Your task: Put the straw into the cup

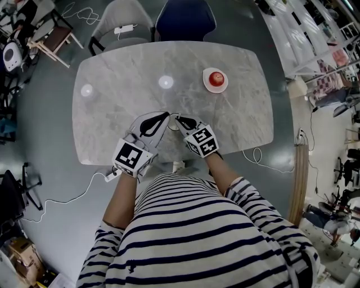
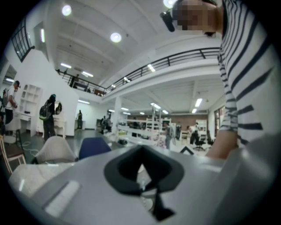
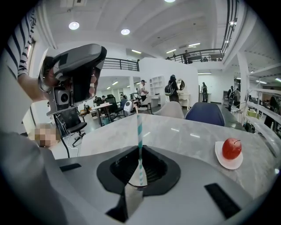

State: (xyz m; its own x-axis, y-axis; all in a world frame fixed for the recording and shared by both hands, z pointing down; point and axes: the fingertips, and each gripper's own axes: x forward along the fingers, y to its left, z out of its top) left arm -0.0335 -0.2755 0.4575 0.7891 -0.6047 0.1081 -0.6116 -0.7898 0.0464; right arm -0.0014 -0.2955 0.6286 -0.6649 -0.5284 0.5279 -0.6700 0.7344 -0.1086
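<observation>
A teal-and-white striped straw stands upright out of my right gripper, which is shut on its lower end. In the head view both grippers hover over the table's near edge with their tips almost touching, the left gripper beside the right gripper. The left gripper points up towards the ceiling with its jaws closed. A small pale scrap sits at their seam and I cannot identify it. From the right gripper view the left gripper hangs at the upper left. No cup shows in any view.
A red apple lies on a small white plate at the marble table's far right; the apple also shows in the right gripper view. A grey chair and a blue chair stand behind the table.
</observation>
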